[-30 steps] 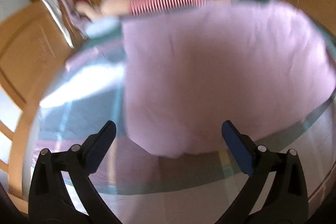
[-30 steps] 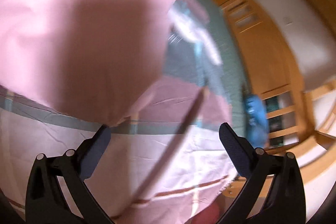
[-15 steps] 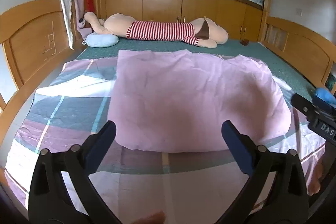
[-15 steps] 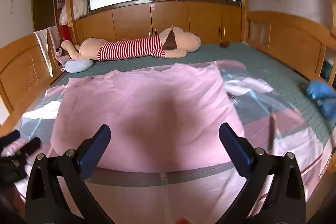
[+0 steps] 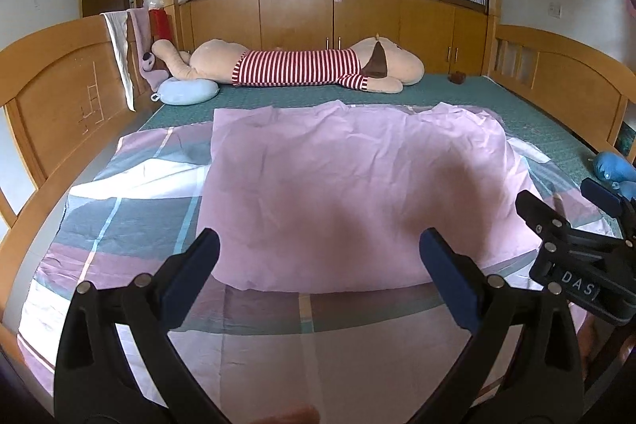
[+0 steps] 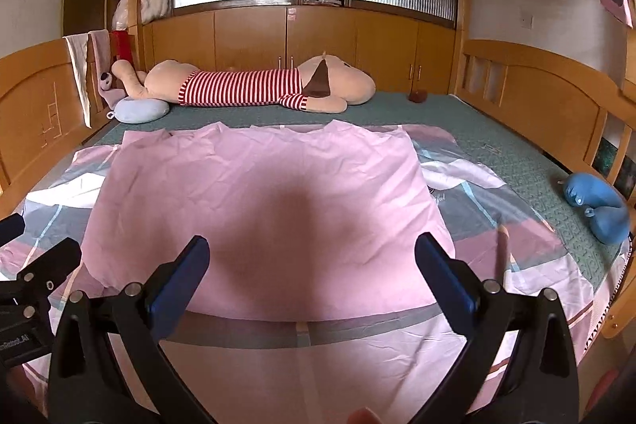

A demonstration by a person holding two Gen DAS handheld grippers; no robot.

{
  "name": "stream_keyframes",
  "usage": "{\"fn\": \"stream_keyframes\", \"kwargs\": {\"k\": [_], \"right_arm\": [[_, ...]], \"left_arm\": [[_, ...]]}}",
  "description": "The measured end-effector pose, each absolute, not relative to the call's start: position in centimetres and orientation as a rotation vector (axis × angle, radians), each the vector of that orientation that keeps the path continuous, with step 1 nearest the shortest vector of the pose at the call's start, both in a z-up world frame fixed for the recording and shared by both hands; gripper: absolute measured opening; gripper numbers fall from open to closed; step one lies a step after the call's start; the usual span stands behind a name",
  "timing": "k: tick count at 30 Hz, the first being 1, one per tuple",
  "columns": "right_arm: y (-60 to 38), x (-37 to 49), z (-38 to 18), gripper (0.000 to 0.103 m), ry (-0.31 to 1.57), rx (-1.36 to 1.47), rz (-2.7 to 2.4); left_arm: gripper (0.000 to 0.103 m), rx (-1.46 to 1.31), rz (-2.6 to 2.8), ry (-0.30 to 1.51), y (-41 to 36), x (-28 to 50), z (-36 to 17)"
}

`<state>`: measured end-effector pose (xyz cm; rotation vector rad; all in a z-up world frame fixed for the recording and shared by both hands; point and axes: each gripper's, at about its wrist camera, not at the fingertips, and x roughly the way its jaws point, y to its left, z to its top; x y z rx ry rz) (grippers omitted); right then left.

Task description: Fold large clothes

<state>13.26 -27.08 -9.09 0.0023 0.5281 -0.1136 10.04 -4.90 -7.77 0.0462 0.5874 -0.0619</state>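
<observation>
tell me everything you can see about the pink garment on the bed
The large pale pink garment looks like thin, lightly creased woven cloth. It lies spread flat, roughly rectangular, on the plaid pink, grey and white bedsheet, its near hem curving toward the cameras and its uneven far edge reaching the green mattress cover. A soft shadow falls across its middle. Neither gripper touches it.

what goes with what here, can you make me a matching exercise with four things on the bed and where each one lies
Things:
1. pink garment
2. striped plush toy
3. blue plush toy
4. pale blue pillow

Places:
A. by the right-hand bed rail
B. spread flat mid-bed on the plaid sheet
C. lengthwise along the far edge, before the cabinets
D. far left corner, by the headboard

Pairs: 1-B, 2-C, 3-A, 4-D
</observation>
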Motion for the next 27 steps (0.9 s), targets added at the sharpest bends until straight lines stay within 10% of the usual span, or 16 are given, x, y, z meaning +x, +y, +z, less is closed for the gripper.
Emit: {"fn": "stream_keyframes", "kwargs": {"k": [27], "right_arm": [[-25.5,13.9,-10.2,0.102,0.542,-0.061,-0.136]], "left_arm": [[0.101,0.036,-0.042,0.605,-4.5,10.5,-7.8]]}}
